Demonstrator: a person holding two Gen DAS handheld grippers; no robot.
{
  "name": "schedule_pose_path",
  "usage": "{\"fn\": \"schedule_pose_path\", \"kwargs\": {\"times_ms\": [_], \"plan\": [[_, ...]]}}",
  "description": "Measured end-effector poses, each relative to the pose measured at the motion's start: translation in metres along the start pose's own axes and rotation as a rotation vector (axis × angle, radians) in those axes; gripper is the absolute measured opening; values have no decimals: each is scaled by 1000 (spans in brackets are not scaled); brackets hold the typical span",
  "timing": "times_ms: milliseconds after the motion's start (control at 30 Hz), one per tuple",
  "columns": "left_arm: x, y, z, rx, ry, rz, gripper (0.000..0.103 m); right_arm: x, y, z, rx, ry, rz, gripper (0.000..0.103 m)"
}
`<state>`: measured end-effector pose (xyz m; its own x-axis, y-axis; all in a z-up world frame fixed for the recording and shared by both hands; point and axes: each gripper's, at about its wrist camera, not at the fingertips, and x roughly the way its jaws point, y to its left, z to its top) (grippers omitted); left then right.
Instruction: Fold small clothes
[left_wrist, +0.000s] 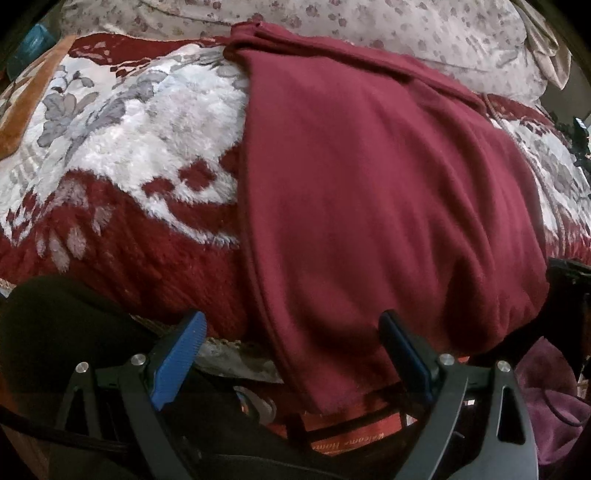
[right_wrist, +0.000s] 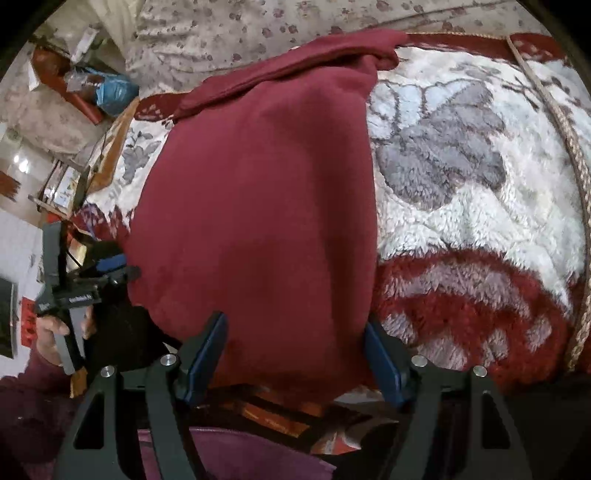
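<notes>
A maroon garment (left_wrist: 376, 192) lies folded lengthwise on the fluffy red and white blanket (left_wrist: 147, 147), its near end hanging over the bed edge. My left gripper (left_wrist: 291, 354) is open, its blue pads either side of the garment's near left corner, not closed on it. In the right wrist view the same garment (right_wrist: 258, 206) fills the middle. My right gripper (right_wrist: 295, 354) is open, its pads astride the garment's near hem. The left gripper (right_wrist: 107, 269) also shows at the left edge of the right wrist view, held in a hand by the garment's left side.
A floral pillow or sheet (left_wrist: 369, 26) lies behind the garment. A braided cord (right_wrist: 576, 206) runs along the blanket's right side. A red mat (left_wrist: 347, 439) lies on the floor below the bed edge. Clutter and a blue bag (right_wrist: 110, 92) sit at the far left.
</notes>
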<state>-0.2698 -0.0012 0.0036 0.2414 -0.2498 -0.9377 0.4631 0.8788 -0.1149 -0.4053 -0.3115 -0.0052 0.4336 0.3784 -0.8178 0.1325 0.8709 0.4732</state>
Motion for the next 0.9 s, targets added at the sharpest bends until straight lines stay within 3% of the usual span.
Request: {"fn": "schedule_pose_path", "kwargs": {"times_ms": [67,100,167,200,233,267,367,500,567,600,667,900], "plan": [[1,-3,-1,8,3,7,86,0,-1,0,6,-2,0,75],[1,-5,-2,25,5,11,77,-1,0,-1,2,-4,-11,67],[-1,-7,-3,27,-7,22,61,-2,3,-1,-15,-14,-52,40],[-3,-4,-4,23,-10,3,43,-4,4,-1,-19,-20,-63,24],[-4,-3,-4,19,-1,-45,16,-6,4,-2,-19,-25,-51,23],[-5,-1,-5,3,10,-84,16,-7,5,-3,-24,-27,-35,22],[-9,-2,-6,-1,2,-103,13,-6,12,-3,-57,-26,-36,22],[-10,-4,-8,3,-3,-105,13,8,5,-1,-15,31,-28,39],[-13,-3,-8,-2,-7,-111,12,8,12,-1,-53,32,-43,41],[-15,-2,-8,-7,-10,-119,12,8,17,-1,-75,29,-45,38],[-20,6,0,-16,-25,-147,11,2,22,2,-86,7,-10,20],[-75,19,54,-57,-213,-253,11,-49,27,44,-42,-211,203,19]]}}
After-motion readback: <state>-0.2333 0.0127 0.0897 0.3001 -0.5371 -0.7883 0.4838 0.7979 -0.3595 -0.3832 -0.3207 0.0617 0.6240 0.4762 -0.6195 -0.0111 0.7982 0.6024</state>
